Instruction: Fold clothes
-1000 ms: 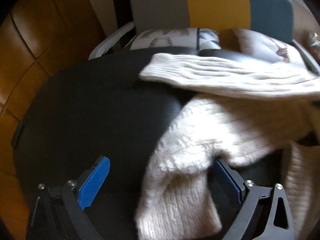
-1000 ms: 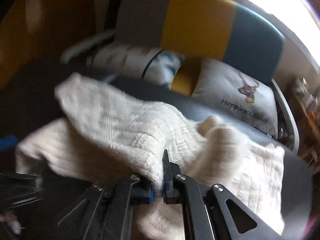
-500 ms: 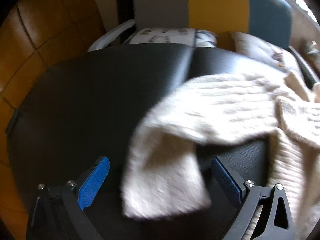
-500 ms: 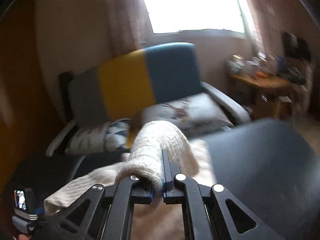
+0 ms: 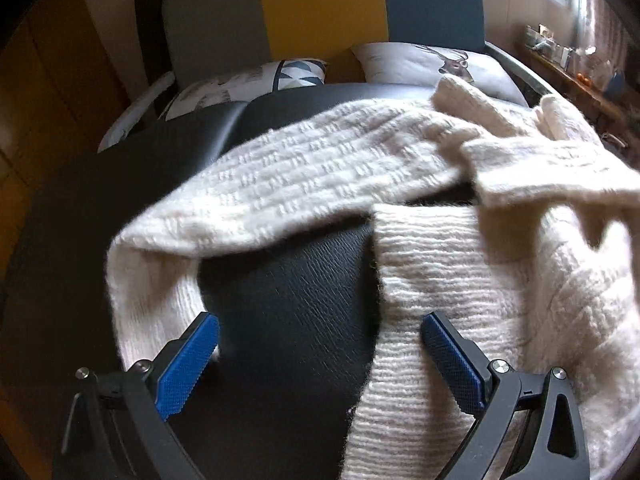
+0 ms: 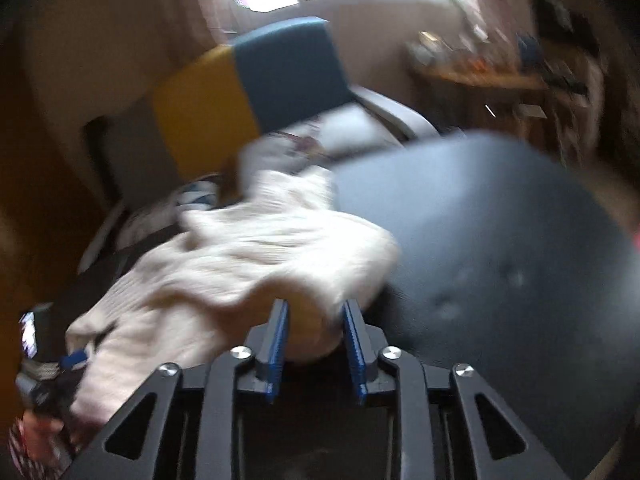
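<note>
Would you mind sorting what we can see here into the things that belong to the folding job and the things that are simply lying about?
Part of the job:
- cream knit sweater
- black padded surface it lies on
- left gripper, open
- right gripper, jaws just opening, sweater fabric between them

Just lying about:
- deer cushion
- patterned cushion
- colour-block chair
- cluttered side table

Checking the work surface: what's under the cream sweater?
The cream sweater lies on a black padded surface, which shows bare between sleeve and ribbed hem. Whatever sits beneath the bulk of the knit at right is covered and cannot be seen.
</note>
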Tool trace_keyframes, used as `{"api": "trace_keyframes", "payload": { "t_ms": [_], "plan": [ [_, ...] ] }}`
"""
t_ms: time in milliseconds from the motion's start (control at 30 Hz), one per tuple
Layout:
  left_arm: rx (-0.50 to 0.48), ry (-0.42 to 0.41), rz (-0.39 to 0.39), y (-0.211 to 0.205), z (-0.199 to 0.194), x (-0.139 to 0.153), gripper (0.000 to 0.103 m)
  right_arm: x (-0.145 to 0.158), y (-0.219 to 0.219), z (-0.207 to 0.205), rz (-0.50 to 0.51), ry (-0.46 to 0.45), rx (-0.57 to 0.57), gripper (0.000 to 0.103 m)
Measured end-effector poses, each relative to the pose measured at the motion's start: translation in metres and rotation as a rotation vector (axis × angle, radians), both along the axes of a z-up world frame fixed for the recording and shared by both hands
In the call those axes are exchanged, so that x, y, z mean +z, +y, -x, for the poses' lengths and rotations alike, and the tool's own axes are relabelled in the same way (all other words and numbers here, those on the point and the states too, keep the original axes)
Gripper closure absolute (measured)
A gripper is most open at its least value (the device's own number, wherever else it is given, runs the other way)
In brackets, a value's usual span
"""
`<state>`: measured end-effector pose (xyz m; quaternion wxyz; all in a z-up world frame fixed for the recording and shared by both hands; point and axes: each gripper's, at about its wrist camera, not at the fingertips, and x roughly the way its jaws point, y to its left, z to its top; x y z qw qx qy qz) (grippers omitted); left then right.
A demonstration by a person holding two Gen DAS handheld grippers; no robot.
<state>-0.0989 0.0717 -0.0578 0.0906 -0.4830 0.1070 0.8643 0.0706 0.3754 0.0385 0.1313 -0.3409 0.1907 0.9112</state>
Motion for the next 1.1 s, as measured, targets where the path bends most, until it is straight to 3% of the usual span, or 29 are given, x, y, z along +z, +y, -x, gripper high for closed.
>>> {"api": "trace_keyframes", "payload": {
  "t_ms": [167,267,333,467,567,633,767,900,933,967,1000,1100],
  "plan": [
    [0.005,-0.034,-0.018,0.004,-0.022,0.001,0.0,0.011,-0.048,0.024,0.037,-0.006,0.169,0.07],
    [-0.033,-0.041,-0.011,0.006,-0.033,0.004,0.0,-0.014,-0.062,0.044,0.109,-0.162,0.192,0.068],
    [-0.027,-0.012,-0.021,0.001,-0.034,0.012,0.0,-0.026,-0.065,0.043,0.187,-0.198,0.159,0.068],
    [0.026,0.038,-0.018,-0.013,-0.019,0.024,0.0,-0.037,-0.055,0.024,0.363,-0.155,0.107,0.067],
    [0.065,0.038,0.008,-0.016,0.002,0.022,0.0,-0.037,-0.053,0.01,0.489,-0.139,0.131,0.049],
    [0.06,0.027,0.031,-0.011,0.009,0.015,0.0,-0.042,-0.06,0.004,0.568,-0.136,0.16,0.043],
    [0.032,-0.013,0.082,0.002,0.003,-0.003,0.0,-0.053,-0.079,0.01,0.611,-0.178,0.178,0.043],
    [0.023,0.0,0.039,-0.001,-0.016,-0.001,0.0,-0.055,-0.1,0.029,0.668,-0.116,0.221,0.043],
    [0.02,-0.011,0.025,-0.002,-0.019,-0.001,0.0,-0.055,-0.103,0.034,0.654,-0.119,0.216,0.044],
    [0.02,-0.018,0.013,-0.005,-0.021,0.0,0.0,-0.055,-0.106,0.038,0.637,-0.122,0.211,0.06],
    [0.022,-0.021,0.002,-0.007,-0.023,0.002,0.0,-0.053,-0.108,0.042,0.608,-0.109,0.212,0.09],
    [0.042,-0.021,-0.06,-0.019,-0.027,0.011,0.0,-0.034,-0.109,0.04,0.547,-0.043,0.23,0.093]
  ]
}}
